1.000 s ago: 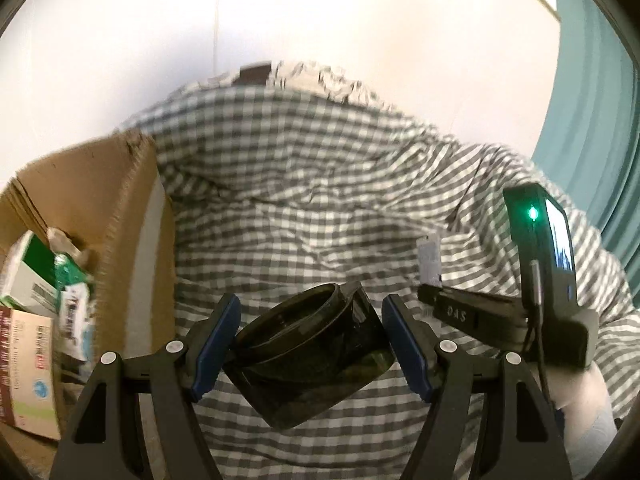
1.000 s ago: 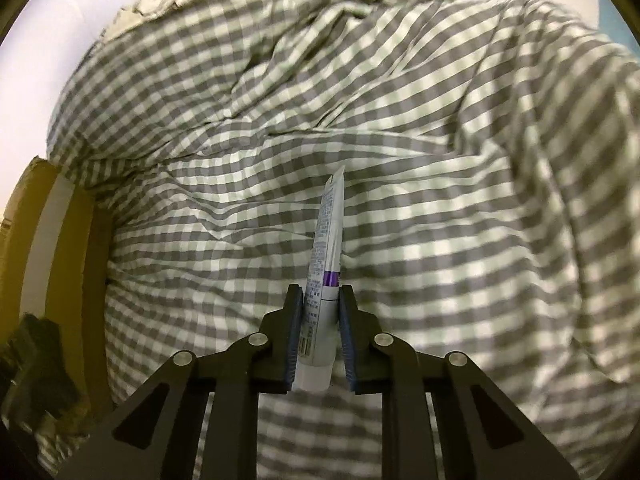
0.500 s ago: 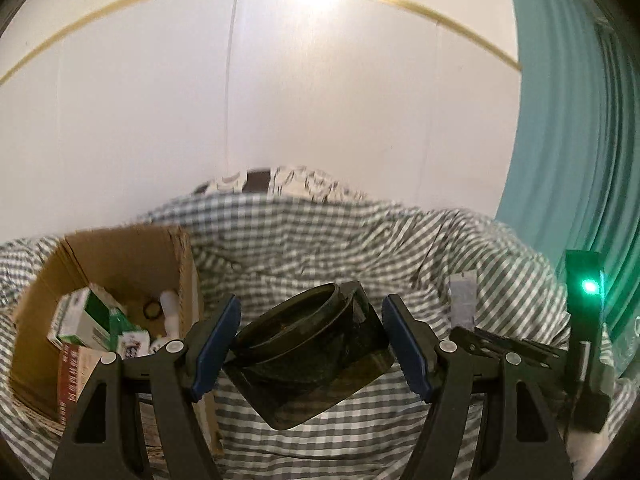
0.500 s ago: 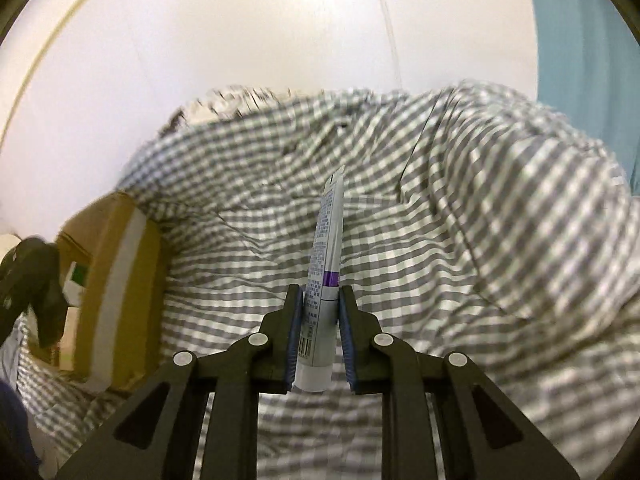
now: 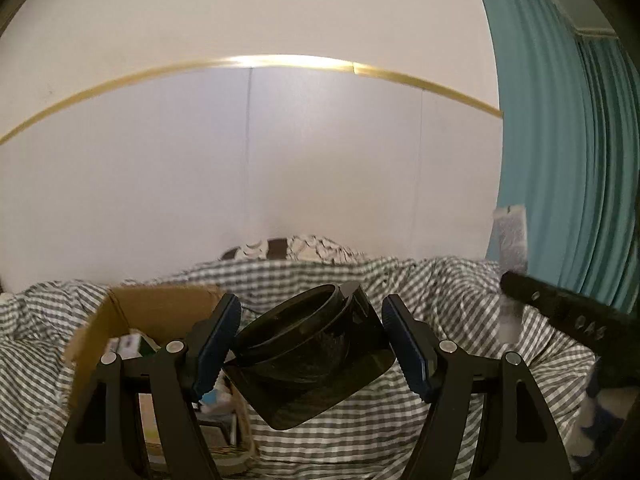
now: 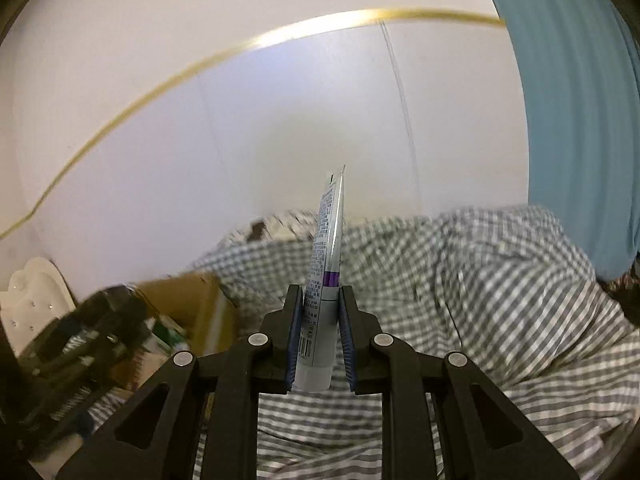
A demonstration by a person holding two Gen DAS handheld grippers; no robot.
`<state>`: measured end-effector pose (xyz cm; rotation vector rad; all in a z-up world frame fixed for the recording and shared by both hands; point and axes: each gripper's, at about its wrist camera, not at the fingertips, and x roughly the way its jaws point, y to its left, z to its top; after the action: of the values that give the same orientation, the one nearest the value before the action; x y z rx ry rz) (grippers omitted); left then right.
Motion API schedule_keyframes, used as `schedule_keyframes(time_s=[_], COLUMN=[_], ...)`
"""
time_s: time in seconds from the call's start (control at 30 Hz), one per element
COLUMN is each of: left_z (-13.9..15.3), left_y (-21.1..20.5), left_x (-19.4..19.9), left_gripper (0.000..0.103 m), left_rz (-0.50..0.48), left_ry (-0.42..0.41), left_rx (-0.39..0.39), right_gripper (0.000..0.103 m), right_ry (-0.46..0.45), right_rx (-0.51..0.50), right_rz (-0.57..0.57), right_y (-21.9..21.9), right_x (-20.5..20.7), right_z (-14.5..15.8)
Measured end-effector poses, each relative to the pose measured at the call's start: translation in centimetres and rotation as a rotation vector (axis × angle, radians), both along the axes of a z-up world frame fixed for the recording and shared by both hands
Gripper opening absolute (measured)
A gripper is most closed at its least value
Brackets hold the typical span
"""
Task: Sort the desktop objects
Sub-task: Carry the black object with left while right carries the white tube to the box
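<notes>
- The dark jar point(image 5: 308, 354) sits tilted between the blue pads of the left claw point(image 5: 312, 344), mouth turned up and to the left; the pads stand wide and press its sides, so the claw grips it clear of the checked cloth point(image 5: 460, 280).
- The white tube point(image 6: 326, 276) with a purple band stands nearly upright in the right claw point(image 6: 320, 344), which is closed narrowly on its lower part, cap end down.
- Both things are in the air above the cloth-covered surface, so the step in hand looks like the carry, not the pick-up.
- The cardboard box point(image 5: 132, 312), already holding small packets, lies below and left of the jar; in the right view the box point(image 6: 188, 292) is to the left of the tube.
- The next move probably calls for bringing each claw over the open box, lowering, then letting go.
- The jar's tilt suggests it may roll on release.
</notes>
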<state>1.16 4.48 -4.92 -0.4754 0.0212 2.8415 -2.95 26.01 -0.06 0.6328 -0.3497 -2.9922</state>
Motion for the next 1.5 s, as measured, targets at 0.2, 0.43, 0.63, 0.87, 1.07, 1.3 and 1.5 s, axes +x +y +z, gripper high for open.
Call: schedule_keyframes(time_s=[0.2, 0.43, 0.63, 0.87, 1.07, 1.3, 1.5], left_z=[1.6, 2.8, 2.8, 2.3, 1.3, -1.2, -4.3], left_y=[-2.4, -5.0, -6.8, -8.0, -8.5, -10.5, -13.3], left_x=[1.0, 1.3, 1.0, 0.4, -0.6, -3.3, -6.6], left_gripper=[0.074, 0.074, 0.074, 0.074, 0.074, 0.074, 0.074], left_rz=[0.038, 0.073, 0.106, 0.115, 0.114, 0.154, 0.211], left_ry=[0.054, 0.092, 0.107, 0.092, 0.078, 0.051, -0.028], left_rx=[0.0, 0.0, -0.022, -0.042, -0.069, -0.051, -0.046], right_gripper=[0.017, 0.017, 0.017, 0.017, 0.017, 0.017, 0.017], right_ry=[0.056, 0.095, 0.129, 0.149, 0.143, 0.093, 0.043], right_rx=[0.05, 0.077, 0.092, 0.117, 0.127, 0.137, 0.138], right_rz=[0.034, 0.075, 0.101, 0.148, 0.199, 0.26, 0.31], right_y=[-2.5, -5.0, -6.7, -9.2, -11.5, -13.8, -16.1], right_x=[1.4, 2.3, 2.5, 2.2, 0.6, -2.4, -5.6], right_z=[2.5, 3.6, 3.9, 3.7, 2.3, 0.3, -1.7])
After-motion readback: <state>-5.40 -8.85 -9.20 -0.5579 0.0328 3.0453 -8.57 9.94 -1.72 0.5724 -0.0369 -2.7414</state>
